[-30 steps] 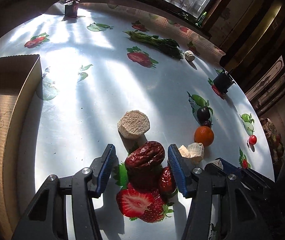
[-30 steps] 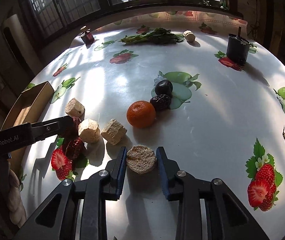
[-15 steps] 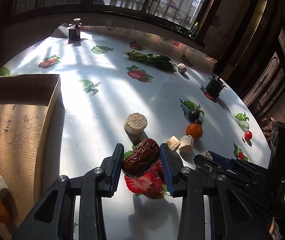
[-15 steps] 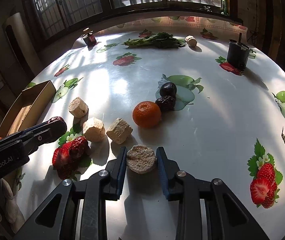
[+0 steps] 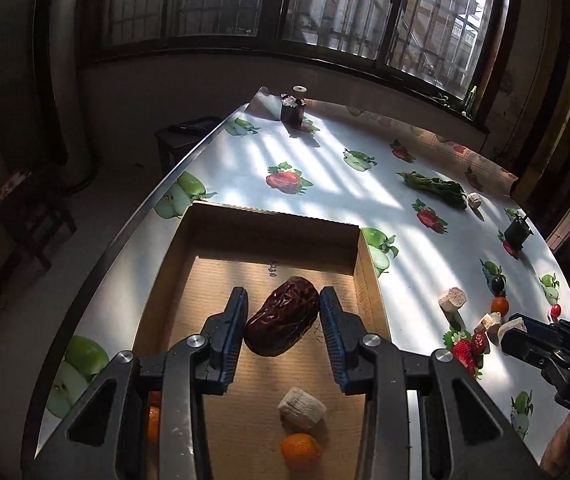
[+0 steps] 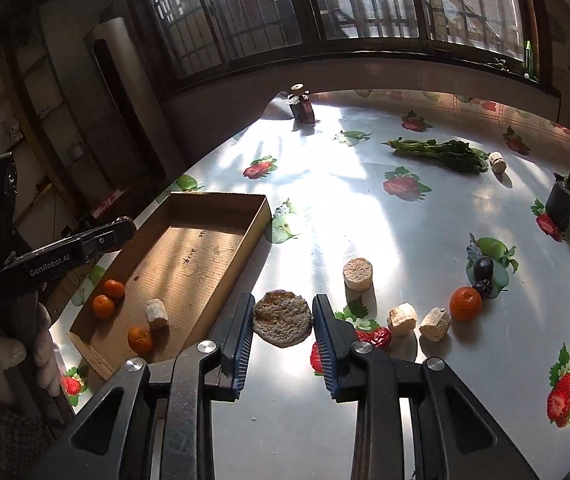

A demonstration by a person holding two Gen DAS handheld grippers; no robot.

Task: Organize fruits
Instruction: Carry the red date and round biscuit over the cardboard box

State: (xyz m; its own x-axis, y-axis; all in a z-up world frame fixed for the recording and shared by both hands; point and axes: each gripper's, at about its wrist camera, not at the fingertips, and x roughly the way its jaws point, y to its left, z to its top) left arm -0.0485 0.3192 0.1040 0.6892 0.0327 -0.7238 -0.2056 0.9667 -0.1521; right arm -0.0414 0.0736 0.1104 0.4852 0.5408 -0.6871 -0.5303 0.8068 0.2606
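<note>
My left gripper [image 5: 283,320] is shut on a dark red date [image 5: 283,323] and holds it above the open cardboard box [image 5: 273,224]. In the box lie a pale chunk [image 5: 301,407] and tangerines [image 5: 300,450]. My right gripper [image 6: 283,320] is shut on a round tan slice [image 6: 282,317], held above the table just right of the box [image 6: 259,216]. On the table a tangerine [image 6: 465,303], another red date [image 6: 377,336], a dark plum [image 6: 483,268] and several pale chunks [image 6: 357,274] remain.
A bunch of greens [image 6: 441,153], a dark cup [image 6: 561,200] and a small bottle [image 6: 305,107] stand farther back. The table's left edge [image 5: 189,160] runs close beside the box. The left gripper's arm [image 6: 65,254] hangs over the box's near left.
My left gripper lifted the date off the table and carried it left over the box. My right gripper raised the tan slice and moved left toward the box.
</note>
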